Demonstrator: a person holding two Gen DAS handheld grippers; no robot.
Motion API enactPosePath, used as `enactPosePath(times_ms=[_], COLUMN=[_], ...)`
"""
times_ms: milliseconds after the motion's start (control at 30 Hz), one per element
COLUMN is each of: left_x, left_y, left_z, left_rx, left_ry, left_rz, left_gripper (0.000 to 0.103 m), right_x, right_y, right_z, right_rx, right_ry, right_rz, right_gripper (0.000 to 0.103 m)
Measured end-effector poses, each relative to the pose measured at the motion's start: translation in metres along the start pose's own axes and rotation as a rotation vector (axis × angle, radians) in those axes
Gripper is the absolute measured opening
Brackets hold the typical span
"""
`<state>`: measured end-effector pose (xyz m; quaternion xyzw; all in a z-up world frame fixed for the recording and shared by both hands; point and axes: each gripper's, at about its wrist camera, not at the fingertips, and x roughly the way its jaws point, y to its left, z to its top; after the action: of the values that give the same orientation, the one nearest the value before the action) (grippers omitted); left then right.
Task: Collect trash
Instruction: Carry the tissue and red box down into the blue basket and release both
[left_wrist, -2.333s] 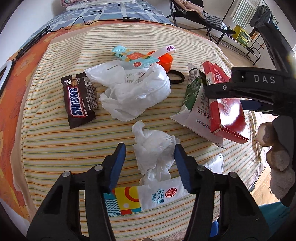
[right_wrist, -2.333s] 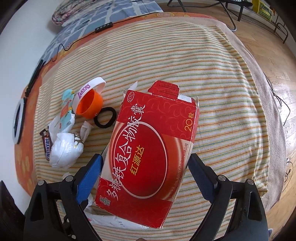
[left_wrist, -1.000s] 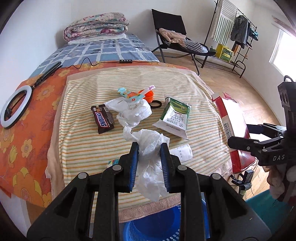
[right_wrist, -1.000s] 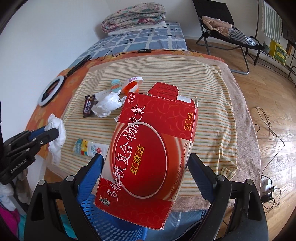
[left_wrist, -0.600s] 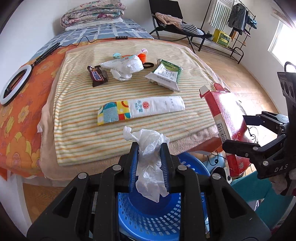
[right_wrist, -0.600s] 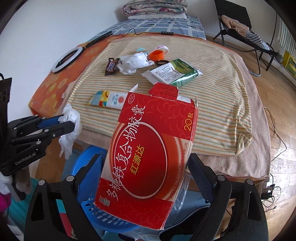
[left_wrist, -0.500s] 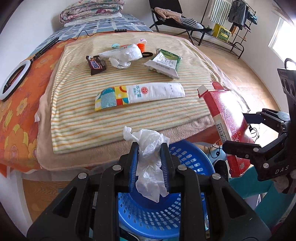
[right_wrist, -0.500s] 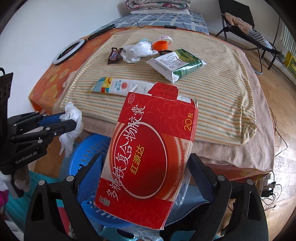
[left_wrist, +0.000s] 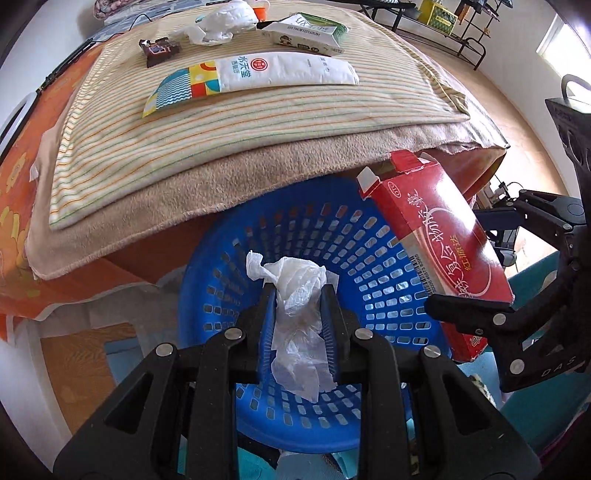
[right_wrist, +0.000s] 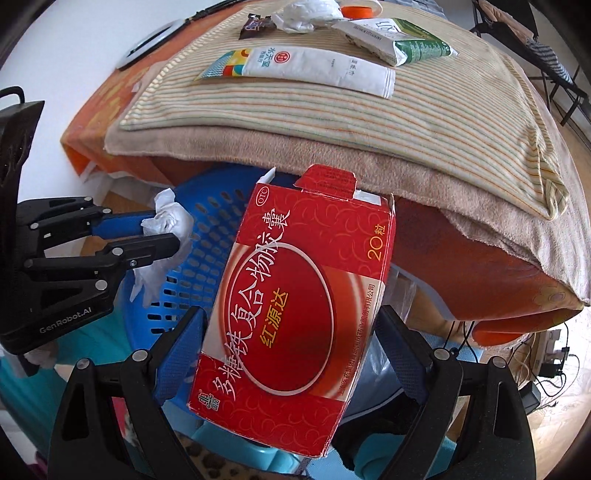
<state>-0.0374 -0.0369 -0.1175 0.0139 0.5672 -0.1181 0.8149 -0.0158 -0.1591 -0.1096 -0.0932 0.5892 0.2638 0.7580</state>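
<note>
My left gripper (left_wrist: 298, 295) is shut on a crumpled white tissue (left_wrist: 299, 295), held above the hollow of a blue perforated basket (left_wrist: 332, 229). In the right wrist view that left gripper (right_wrist: 173, 236) reaches in from the left with the tissue (right_wrist: 170, 218) over the basket (right_wrist: 207, 218). My right gripper (right_wrist: 291, 325) grips a large red medicine box (right_wrist: 295, 306) across its width, pads on both sides. The red box (left_wrist: 439, 236) hangs over the basket's right rim in the left wrist view. The basket stands on the floor under the table's front edge.
On the striped cloth (left_wrist: 221, 122) lie a long white packet (left_wrist: 255, 75), a green-and-white carton (left_wrist: 306, 33), a chocolate bar wrapper (left_wrist: 159, 50) and a white plastic bag (left_wrist: 221, 20). An orange cup (right_wrist: 356, 9) sits at the back. Teal flooring shows beside the basket.
Both grippers have sunk below the table's edge and tipped downward over the blue basket. The tissue and the red box remain gripped as before.
</note>
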Motion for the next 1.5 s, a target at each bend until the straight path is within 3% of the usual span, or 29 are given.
enactPosePath(times_ms=[433,600,667,867,1267,1500], left_x=[0.02,0.024,0.025,0.025,0.019,0.015], left_y=[0.009,0.014,0.016,0.02,0.021,0.022], left_z=[-0.008,-0.007,-0.006,-0.005,-0.001,0.002], left_rx=[-0.021,-0.041,-0.046,-0.059,-0.07,-0.075], left_ry=[0.047,0.064,0.065,0.065,0.053,0.04], left_rz=[0.008,0.014,0.021,0.022,0.016,0.02], left_gripper=[0.023,0.035,0.045,0.045,0.045,0.045], right_x=[0.016,0.02,0.02,0.02,0.028,0.022], right_y=[0.002,0.0,-0.001,0.003,0.001,0.007], right_z=[-0.002,0.001,0.001,0.002,0.0,-0.002], right_rx=[-0.018,-0.009,-0.009,-0.023,-0.013,-0.047], right_ry=[0.027,0.044,0.044,0.037,0.068,0.045], right_rz=[0.01,0.015,0.019,0.008,0.115,0.1], right_gripper=[0.093,0.093,0.093,0.093,0.093,0.093])
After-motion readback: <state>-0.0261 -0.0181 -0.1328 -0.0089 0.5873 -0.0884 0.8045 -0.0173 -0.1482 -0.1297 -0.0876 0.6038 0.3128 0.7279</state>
